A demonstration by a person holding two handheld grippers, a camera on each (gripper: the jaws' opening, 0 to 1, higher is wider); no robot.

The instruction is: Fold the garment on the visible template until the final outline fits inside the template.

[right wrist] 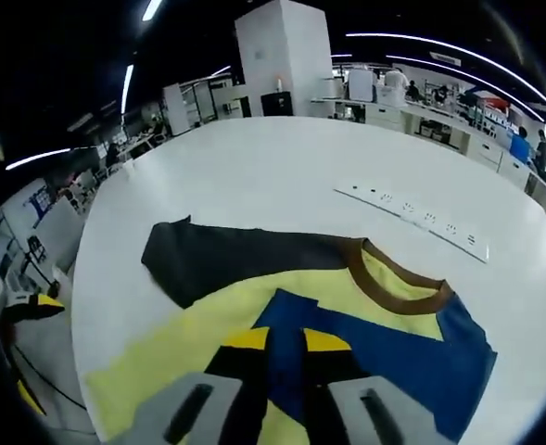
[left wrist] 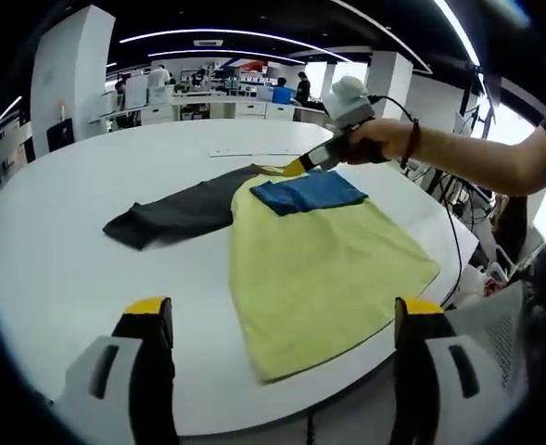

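**Garment pinched at its blue sleeve**

Right gripper (right wrist: 285, 357) has its jaws nearly together on the folded blue sleeve (right wrist: 384, 357) of the garment (left wrist: 319, 264). Left gripper (left wrist: 282, 320) hovers near the hem with jaws wide, holding nothing. The yellow body lies flat on the white table (left wrist: 59, 250), brown collar (right wrist: 393, 283) far, dark sleeve (left wrist: 175, 215) spread left. No containers are in sight.
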